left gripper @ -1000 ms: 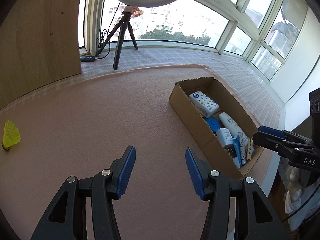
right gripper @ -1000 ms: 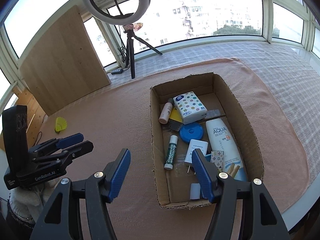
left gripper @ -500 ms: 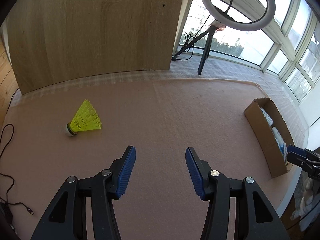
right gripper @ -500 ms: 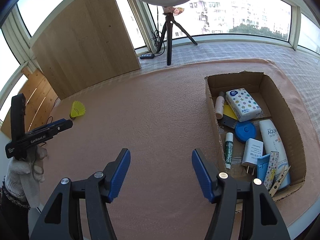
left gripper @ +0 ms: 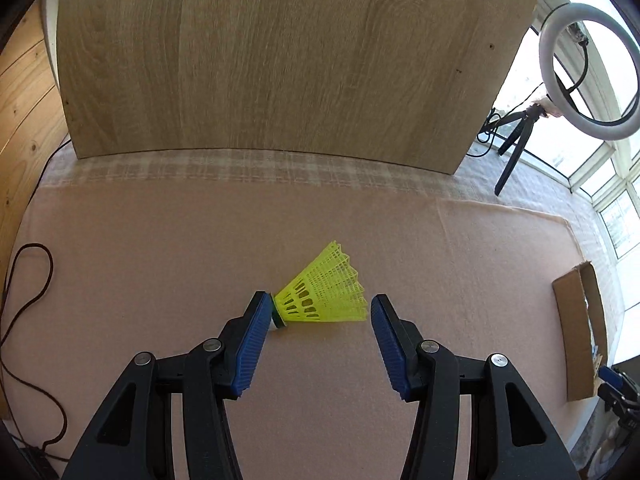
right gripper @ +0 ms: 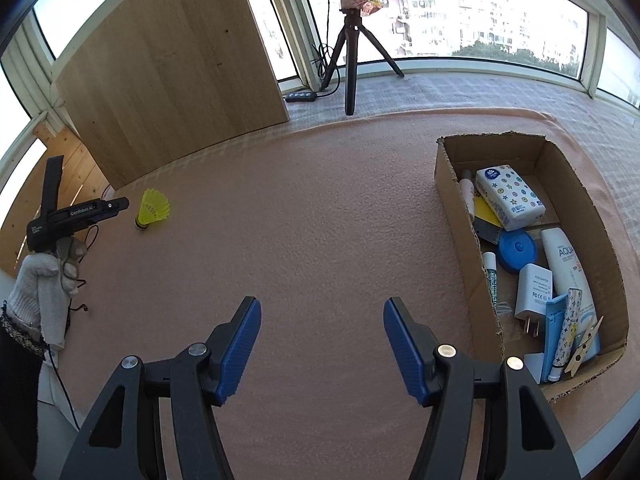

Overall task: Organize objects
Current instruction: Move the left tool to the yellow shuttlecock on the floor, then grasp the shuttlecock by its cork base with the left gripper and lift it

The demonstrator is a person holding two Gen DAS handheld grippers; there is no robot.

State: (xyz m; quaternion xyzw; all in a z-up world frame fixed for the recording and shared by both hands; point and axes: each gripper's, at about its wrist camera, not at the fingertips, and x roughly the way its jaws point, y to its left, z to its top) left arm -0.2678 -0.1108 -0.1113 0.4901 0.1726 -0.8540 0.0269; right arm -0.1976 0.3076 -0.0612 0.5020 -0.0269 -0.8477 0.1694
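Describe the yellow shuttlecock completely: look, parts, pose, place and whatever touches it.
The shuttlecock is bright yellow, with a netted plastic-looking skirt that flares out from a small pale base ringed by a dark band. It lies on its side on the pink cloth, base toward the left in the left wrist view. It sits between the open blue pads of the left gripper; the base looks close against the left pad, contact uncertain, and the right pad stands apart from the skirt.

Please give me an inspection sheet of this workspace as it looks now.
Surface: pink cloth, flat.
Job's things: yellow shuttlecock lying on its side; cardboard box with tissue pack, sunscreen tube, charger, blue round case.
Clutter: nothing seen.
Grippers: left tongs open around the shuttlecock; right tongs open, empty.
Cables: dark cable at the cloth's edge.
Surroundings: wooden board, ring light on a tripod, windows.
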